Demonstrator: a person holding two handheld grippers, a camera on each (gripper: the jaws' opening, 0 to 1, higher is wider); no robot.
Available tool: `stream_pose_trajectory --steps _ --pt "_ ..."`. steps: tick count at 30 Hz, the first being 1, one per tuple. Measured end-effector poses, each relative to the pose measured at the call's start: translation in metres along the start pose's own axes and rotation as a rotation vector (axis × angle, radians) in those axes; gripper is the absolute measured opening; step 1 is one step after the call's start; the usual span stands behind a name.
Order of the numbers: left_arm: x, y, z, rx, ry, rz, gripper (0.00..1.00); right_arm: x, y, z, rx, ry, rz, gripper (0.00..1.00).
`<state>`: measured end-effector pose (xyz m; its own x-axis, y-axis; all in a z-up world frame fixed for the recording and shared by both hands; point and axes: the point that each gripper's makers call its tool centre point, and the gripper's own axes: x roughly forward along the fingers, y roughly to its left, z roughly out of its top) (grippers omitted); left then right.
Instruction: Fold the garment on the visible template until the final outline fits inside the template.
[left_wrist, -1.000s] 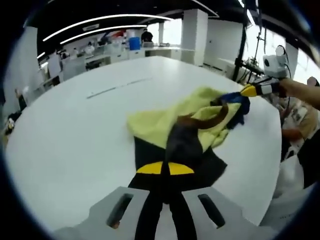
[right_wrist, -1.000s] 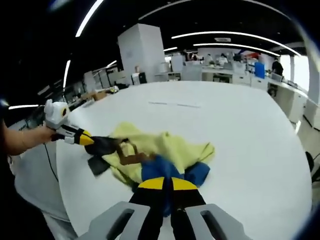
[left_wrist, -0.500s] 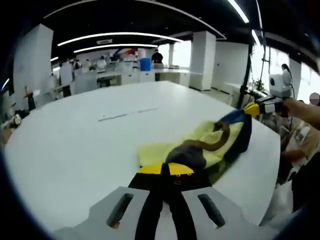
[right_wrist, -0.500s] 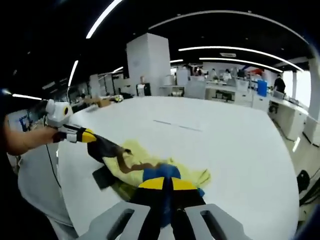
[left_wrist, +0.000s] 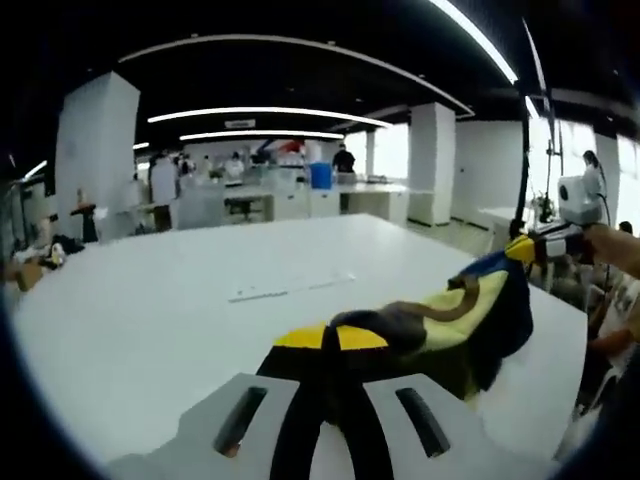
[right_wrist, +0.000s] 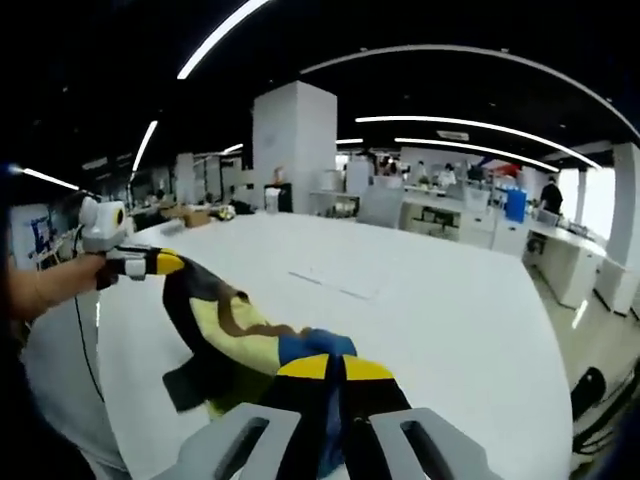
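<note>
Ceiling: long curved white light strips (left_wrist: 280, 112) are glowing against black.
Pillar: a square white column (right_wrist: 293, 145) is standing behind desks.

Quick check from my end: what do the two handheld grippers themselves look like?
Each has pale grey slotted jaw mounts and black jaws capped with yellow pads: left gripper, right gripper. Seen from across the table, each carries a white box on top and a yellow-and-black nose.

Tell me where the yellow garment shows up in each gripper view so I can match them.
Left gripper view: the yellow garment hangs right of centre, just past the jaws.
Right gripper view: it drapes left of centre, low.
Shared landmark: the pale line on the white table.
</note>
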<state>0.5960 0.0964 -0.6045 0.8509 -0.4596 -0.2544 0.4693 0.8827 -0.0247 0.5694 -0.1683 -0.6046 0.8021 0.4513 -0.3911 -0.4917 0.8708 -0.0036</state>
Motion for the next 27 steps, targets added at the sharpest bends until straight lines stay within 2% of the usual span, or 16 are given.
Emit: stream_pose_trajectory --steps 7,12,14,16,20,23,27 --pt "0.022 0.013 0.022 0.060 -0.027 0.021 0.00 0.016 -0.017 0.017 -0.038 -0.004 -0.030 0.00" --pt "0.043 0.029 0.026 0.071 -0.030 0.051 0.00 0.035 -0.033 0.029 -0.050 -0.009 -0.047 0.00" --pt "0.053 0.035 0.031 0.089 -0.075 0.062 0.00 0.045 -0.041 0.031 -0.038 -0.003 -0.063 0.00" --pt "0.064 0.042 0.025 0.081 -0.051 0.085 0.00 0.056 -0.048 0.032 -0.019 -0.004 -0.080 0.00" --pt "0.084 0.049 0.016 0.054 -0.043 0.092 0.00 0.076 -0.056 0.030 -0.027 0.006 -0.102 0.00" --pt "0.102 0.057 0.000 0.066 0.000 0.101 0.00 0.096 -0.066 0.023 -0.004 0.023 -0.122 0.00" --pt "0.122 0.066 -0.012 0.038 0.015 0.113 0.00 0.120 -0.082 0.010 0.047 0.048 -0.146 0.00"
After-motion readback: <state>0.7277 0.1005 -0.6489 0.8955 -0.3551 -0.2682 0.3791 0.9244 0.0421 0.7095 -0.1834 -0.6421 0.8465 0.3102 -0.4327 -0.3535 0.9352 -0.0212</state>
